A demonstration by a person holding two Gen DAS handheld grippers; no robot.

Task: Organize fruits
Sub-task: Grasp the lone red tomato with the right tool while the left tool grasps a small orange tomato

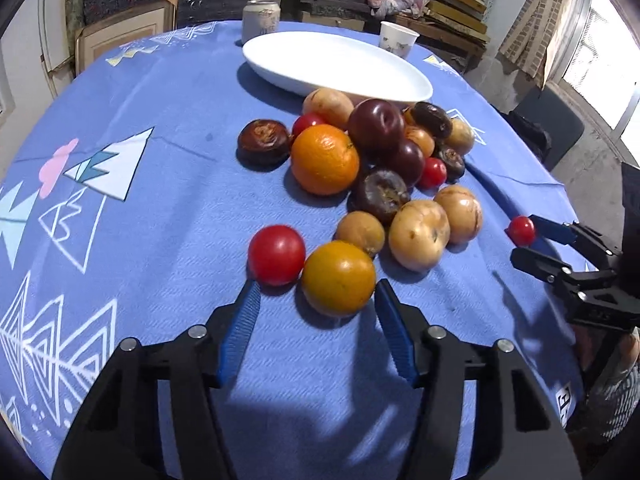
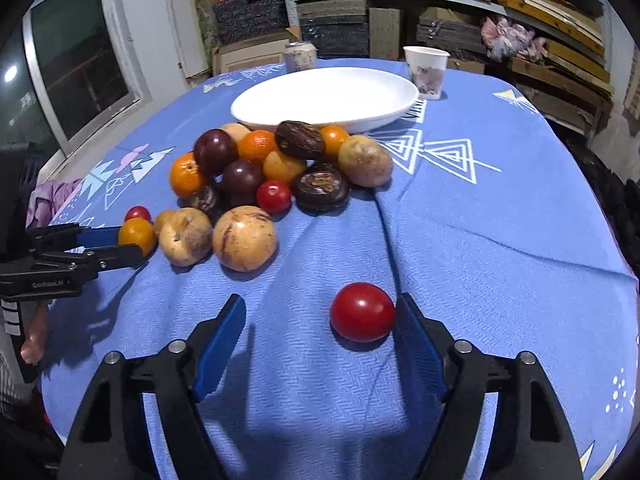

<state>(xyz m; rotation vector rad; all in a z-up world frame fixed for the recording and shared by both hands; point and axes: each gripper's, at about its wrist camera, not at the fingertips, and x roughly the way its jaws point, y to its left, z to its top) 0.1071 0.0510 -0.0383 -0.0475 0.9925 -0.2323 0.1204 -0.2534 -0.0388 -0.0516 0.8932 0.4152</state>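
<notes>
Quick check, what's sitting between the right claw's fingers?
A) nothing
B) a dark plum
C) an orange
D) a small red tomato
D: in the right wrist view a small red tomato lies on the blue tablecloth between the fingers of the right claw, close against the right-hand finger, well apart from the other.

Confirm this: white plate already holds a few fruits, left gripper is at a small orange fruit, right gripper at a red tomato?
Not quite. In both wrist views the white plate holds nothing; the fruits lie on the cloth. The left gripper is at the small orange fruit, the right gripper at the red tomato.
</notes>
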